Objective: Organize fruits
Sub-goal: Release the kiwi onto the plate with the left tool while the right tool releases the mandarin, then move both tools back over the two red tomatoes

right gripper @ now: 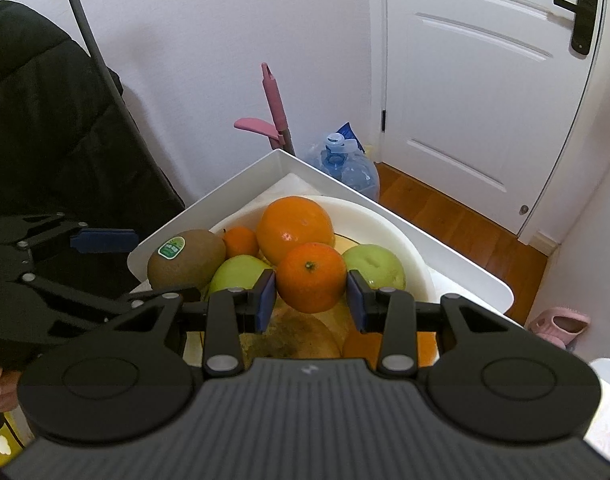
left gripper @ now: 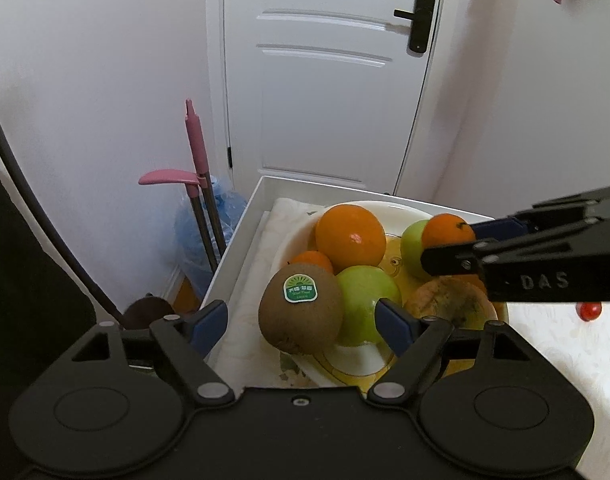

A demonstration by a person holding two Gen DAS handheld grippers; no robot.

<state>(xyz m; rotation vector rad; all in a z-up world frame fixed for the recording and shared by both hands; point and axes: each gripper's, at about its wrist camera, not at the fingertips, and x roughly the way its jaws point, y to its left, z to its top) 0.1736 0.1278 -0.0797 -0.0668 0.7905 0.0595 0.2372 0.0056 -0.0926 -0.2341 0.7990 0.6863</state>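
Pinching a glossy round mandarin (right gripper: 311,276), right gripper (right gripper: 311,300); left gripper (left gripper: 301,320) gaping around a fuzzy kiwi (left gripper: 301,312), untouched

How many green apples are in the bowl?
2. One green apple sits beside the kiwi, the other green apple sits right of the held mandarin. More may be hidden underneath.

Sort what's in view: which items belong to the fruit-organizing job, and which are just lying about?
Job: kiwi, big orange, mandarin in the right gripper, green apples, bowl, white tray, left gripper.

Lying about: pink mop handle, water jug, pink slipper, door.
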